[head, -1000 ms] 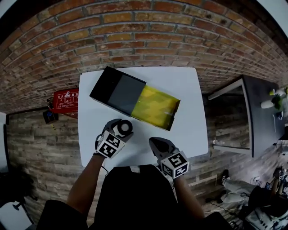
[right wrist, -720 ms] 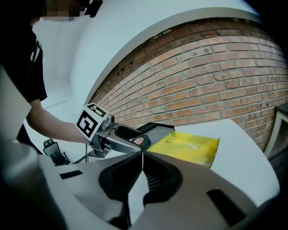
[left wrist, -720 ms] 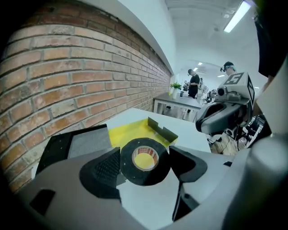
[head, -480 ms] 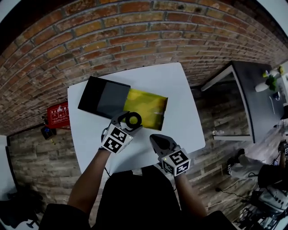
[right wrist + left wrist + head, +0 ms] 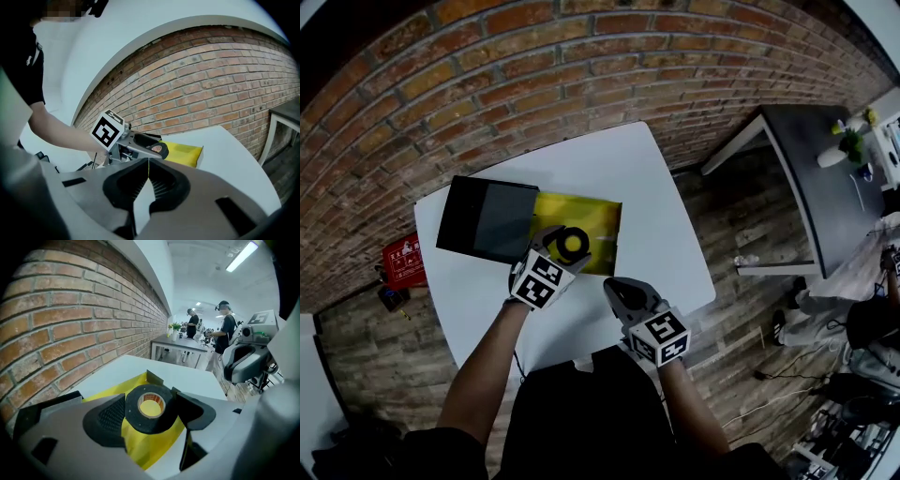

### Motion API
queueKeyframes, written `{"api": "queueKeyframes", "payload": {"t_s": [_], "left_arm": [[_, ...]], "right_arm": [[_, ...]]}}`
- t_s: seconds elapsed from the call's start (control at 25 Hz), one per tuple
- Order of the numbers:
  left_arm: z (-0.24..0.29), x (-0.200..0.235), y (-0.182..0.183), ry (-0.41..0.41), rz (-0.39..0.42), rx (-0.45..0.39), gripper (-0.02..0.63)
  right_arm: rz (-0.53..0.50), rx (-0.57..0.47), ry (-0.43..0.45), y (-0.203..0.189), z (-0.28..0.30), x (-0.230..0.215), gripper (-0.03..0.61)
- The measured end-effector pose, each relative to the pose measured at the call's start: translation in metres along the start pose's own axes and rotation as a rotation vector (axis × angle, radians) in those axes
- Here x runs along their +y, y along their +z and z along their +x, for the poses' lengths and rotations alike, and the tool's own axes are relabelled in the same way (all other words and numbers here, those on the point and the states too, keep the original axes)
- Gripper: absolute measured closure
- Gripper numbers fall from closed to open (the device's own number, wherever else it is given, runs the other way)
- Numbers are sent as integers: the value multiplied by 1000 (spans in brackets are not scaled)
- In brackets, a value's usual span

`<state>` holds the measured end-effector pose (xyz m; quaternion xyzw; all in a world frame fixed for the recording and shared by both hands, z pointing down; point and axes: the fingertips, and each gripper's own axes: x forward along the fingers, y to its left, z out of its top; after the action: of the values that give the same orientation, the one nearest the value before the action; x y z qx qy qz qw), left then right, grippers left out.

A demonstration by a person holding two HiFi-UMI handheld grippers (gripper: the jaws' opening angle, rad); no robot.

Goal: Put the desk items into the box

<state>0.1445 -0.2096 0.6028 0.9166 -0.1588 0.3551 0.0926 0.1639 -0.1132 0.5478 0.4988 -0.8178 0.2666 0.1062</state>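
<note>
A roll of black tape (image 5: 148, 408) (image 5: 572, 246) (image 5: 157, 149) is clamped between the jaws of my left gripper (image 5: 149, 413) (image 5: 565, 248), held over the near edge of the yellow inside of the box (image 5: 589, 220) (image 5: 140, 446) (image 5: 183, 153). The box's black sleeve (image 5: 486, 219) lies slid off to the left of the yellow tray. My right gripper (image 5: 146, 183) (image 5: 619, 292) hovers above the white table (image 5: 647, 225) to the right of the left one, its jaws pressed together with nothing in them.
A brick wall (image 5: 534, 84) runs along the table's far side. A dark desk (image 5: 811, 178) stands to the right, with people (image 5: 225, 333) working beyond it. A red case (image 5: 401, 261) lies on the floor at the left. Wood floor surrounds the table.
My left gripper has carried the tape forward, from the bare table to over the yellow tray. The head view has swung, shifting the table leftward. The right gripper has hardly moved.
</note>
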Motion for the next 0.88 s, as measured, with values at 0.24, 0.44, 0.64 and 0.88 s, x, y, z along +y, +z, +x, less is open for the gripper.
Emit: {"api": "queueKeyframes", "payload": {"t_s": [0.24,0.44,0.64,0.88], "left_arm": [[32,9,-5,1,14,32,267],[54,9,-12,5,22,74,267],[70,10,-16,10,43,94,267],[84,13,-17,11,39,130,267]], "right_arm": [[30,13,-20,-10,-3,-20,557],[45,27,-25,-15,-4,-33,557],[55,41,-27,-19,-4,-42,557],[64,54,-29,-24,-5,-47,557]]}}
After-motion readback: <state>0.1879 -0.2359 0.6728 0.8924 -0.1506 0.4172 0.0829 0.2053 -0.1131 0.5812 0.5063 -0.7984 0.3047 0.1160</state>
